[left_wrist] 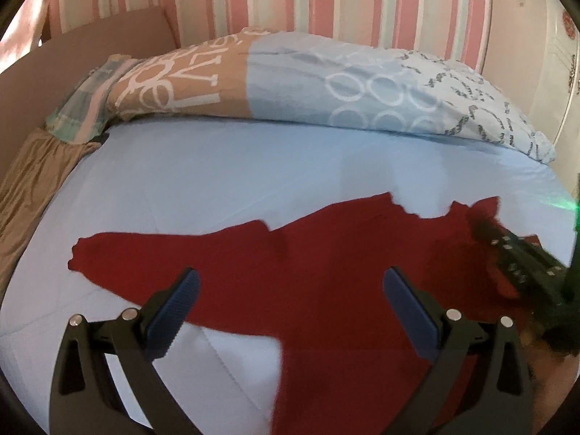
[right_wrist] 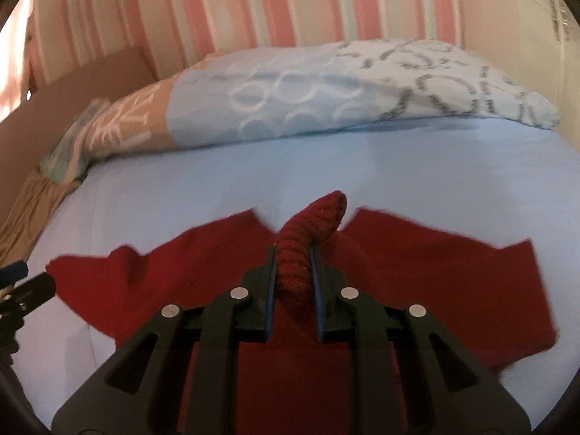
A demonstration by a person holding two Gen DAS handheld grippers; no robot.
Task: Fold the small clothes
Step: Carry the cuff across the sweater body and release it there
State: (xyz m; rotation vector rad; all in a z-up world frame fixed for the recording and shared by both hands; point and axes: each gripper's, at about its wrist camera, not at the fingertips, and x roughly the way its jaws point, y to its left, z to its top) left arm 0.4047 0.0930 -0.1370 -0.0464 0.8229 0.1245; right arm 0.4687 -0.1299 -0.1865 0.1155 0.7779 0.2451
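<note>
Jaws clamped on red garment [right_wrist: 417, 253]

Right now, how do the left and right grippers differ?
The left gripper has its jaws wide apart with nothing between them; the right gripper is shut on a bunched fold of the red garment. The left hovers over flat cloth; the right lifts its fold up. Both have black arms and blue pads, and both point down at the bed.

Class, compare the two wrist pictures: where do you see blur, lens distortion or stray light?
Left wrist view: fisheye bends the bed sheet edge; a green flare sits at the right rim; the right gripper is smeared. Right wrist view: softer overall, the red garment edges and pillow print blurred.
</note>
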